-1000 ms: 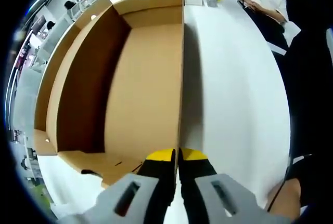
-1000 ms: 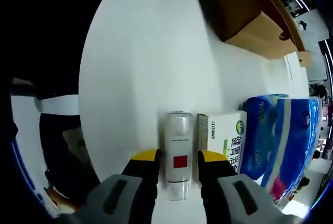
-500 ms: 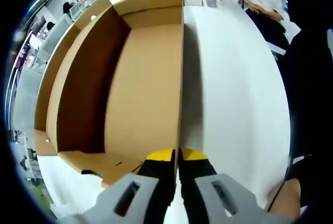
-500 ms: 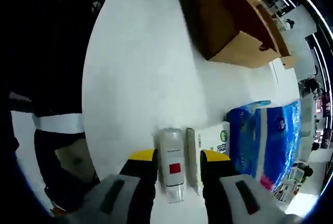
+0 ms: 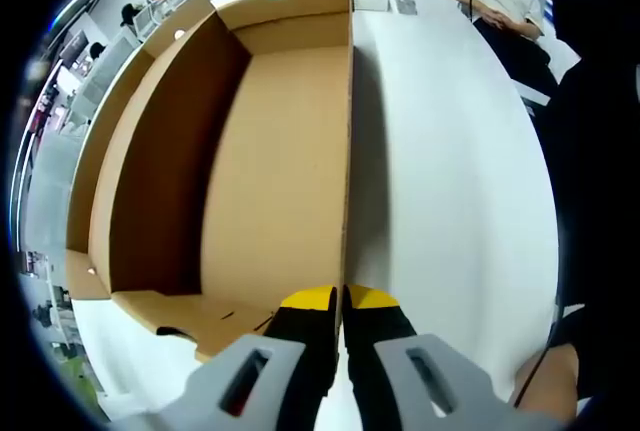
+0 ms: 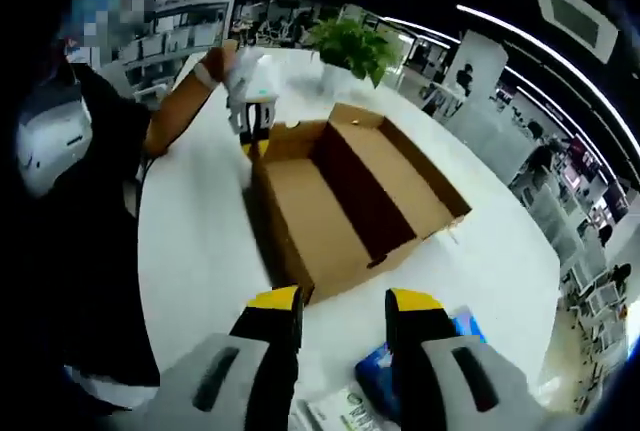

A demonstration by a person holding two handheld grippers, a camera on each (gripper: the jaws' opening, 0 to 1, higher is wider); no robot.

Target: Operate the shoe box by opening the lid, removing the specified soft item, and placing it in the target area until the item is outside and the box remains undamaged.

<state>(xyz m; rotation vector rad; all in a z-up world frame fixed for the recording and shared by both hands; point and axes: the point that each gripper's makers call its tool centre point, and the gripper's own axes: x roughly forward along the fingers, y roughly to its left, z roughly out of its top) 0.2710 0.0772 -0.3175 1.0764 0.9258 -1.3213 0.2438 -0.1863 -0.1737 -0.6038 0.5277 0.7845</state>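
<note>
The left gripper (image 5: 340,301) is clamped on the near wall edge of the open cardboard box (image 5: 270,181), mid-frame on the smooth white table (image 5: 450,191). The right gripper (image 6: 343,303) hangs parted and empty above a blue pack (image 6: 385,371), bottom center; bare tabletop surrounds the box.

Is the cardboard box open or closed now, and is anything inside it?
Open. The cardboard box has its flaps spread outward, and its brown floor shows bare in both views, with no item inside.

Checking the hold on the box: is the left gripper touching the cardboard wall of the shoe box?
Touching. The left gripper view shows the left gripper closed on the box wall's top edge, one yellow tip on each side.
</note>
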